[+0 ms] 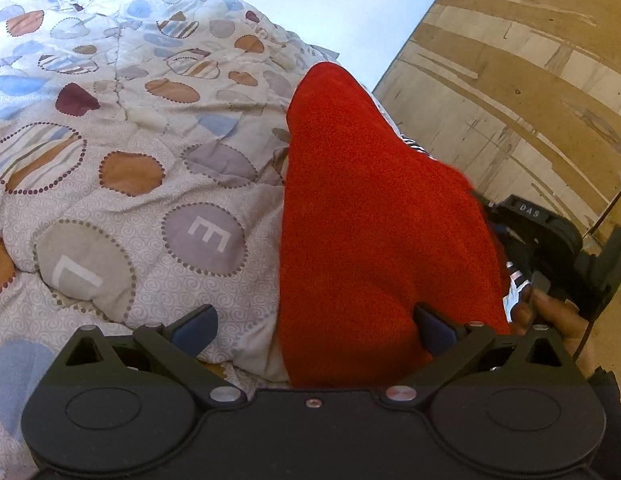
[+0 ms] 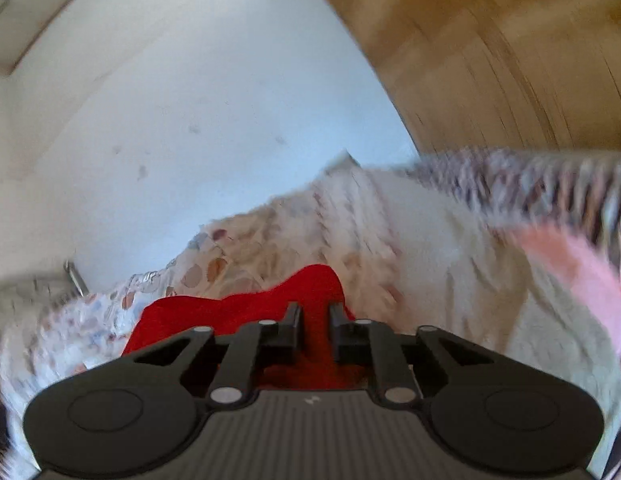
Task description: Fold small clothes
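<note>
Red fleece fills the middle of both views — a small red garment lying on a quilted bedspread printed with dotted circles in brown, grey, blue and maroon, two of them bearing the letters L and E. From the left wrist camera the garment rises as a tall red shape narrowing to a rounded tip toward the far edge of the bed, with its broad lower part running down between the fingers of the left gripper. That gripper's jaws stand wide apart: the left fingertip sits over bare bedspread, well clear of the cloth, while the right fingertip rests against the red fabric without pinching it. Just beside the garment's right edge a strip of striped cloth shows, and there a hand wraps around the black body of the other tool. Beyond the bed lie a pale wall and a worn wooden floor. The right wrist view is blurred, yet the near part is clear enough: the right gripper has its jaws drawn close together, and a fold of the red garment passes up between them and is clamped there. The rest of the cloth spreads to the left of the fingers over the bedspread. Farther right a smeared band of striped fabric and a pink patch appear — too blurred to identify.
</note>
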`<state>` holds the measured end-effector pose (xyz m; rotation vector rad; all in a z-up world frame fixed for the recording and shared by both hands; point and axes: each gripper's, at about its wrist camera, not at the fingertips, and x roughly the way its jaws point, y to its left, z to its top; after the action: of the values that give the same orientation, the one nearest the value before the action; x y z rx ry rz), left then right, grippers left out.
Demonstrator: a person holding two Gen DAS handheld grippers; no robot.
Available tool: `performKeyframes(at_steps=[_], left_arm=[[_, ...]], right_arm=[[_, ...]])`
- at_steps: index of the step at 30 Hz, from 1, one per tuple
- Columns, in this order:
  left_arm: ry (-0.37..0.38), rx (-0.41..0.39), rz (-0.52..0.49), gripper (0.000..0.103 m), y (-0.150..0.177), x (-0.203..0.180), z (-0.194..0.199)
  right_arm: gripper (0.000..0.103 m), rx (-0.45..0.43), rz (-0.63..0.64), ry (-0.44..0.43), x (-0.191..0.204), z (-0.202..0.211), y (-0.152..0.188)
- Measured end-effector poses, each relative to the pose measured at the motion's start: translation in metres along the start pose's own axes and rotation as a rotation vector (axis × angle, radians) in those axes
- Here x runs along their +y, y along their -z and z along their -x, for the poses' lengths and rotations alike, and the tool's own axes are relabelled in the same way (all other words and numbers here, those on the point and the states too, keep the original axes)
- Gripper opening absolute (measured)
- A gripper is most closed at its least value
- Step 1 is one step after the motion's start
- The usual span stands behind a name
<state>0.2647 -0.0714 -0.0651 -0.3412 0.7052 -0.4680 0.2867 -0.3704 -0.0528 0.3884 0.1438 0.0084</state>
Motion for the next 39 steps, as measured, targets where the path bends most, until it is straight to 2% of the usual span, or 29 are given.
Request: performKeyframes(at_steps=[4, 6, 9, 13, 16, 18, 21, 23, 26, 28, 30, 33, 37, 39], left_arm=[[0.003, -0.003, 0.005, 0.102, 0.001, 0.001, 0.000], [0.005, -0.003, 0.008, 0.102, 0.001, 0.002, 0.001], [0.005, -0.004, 0.011, 0.102, 0.001, 0.002, 0.001], [-0.004, -0.001, 0.015, 0.103, 0.000, 0.000, 0.000], [-0.011, 0.002, 0.009, 0.103, -0.004, -0.005, -0.005], [-0.015, 0.004, 0.007, 0.103, -0.005, -0.008, -0.007], [-0.017, 0.011, -0.003, 0.103, -0.006, -0.012, -0.011], [-0.018, 0.012, 0.003, 0.103, -0.006, -0.012, -0.011], [-0.016, 0.016, 0.006, 0.103, -0.007, -0.012, -0.013], [-0.018, 0.018, 0.001, 0.103, -0.009, -0.013, -0.015], [-0.018, 0.017, -0.003, 0.103, -0.009, -0.014, -0.017], [-0.016, 0.015, 0.005, 0.103, -0.008, -0.013, -0.017], [-0.014, 0.015, 0.008, 0.103, -0.008, -0.012, -0.017], [-0.015, 0.015, 0.009, 0.103, -0.008, -0.012, -0.017]], right_arm=[[0.015, -0.069, 0.274, -0.025, 0.046, 0.012, 0.013], [0.015, -0.080, 0.349, -0.028, 0.058, 0.013, 0.016], [0.013, -0.091, 0.380, -0.014, 0.059, 0.012, 0.009], [0.011, -0.076, 0.322, -0.020, 0.035, -0.002, -0.018], [0.009, 0.006, 0.237, -0.037, 0.009, -0.028, -0.030], [0.001, 0.068, 0.162, -0.003, -0.011, -0.040, -0.026], [0.001, 0.128, 0.013, 0.021, -0.041, -0.054, -0.016], [0.002, 0.131, -0.086, 0.005, -0.058, -0.050, -0.011], [0.019, 0.088, -0.155, -0.022, -0.072, -0.038, -0.014], [0.058, 0.082, -0.195, -0.079, -0.078, -0.035, -0.018], [0.070, 0.103, -0.244, -0.150, -0.081, -0.037, -0.021], [0.078, 0.195, -0.250, -0.218, -0.077, -0.049, -0.022], [0.081, 0.278, -0.163, -0.209, -0.060, -0.065, -0.019], [0.078, 0.309, -0.157, -0.187, -0.060, -0.072, -0.014]])
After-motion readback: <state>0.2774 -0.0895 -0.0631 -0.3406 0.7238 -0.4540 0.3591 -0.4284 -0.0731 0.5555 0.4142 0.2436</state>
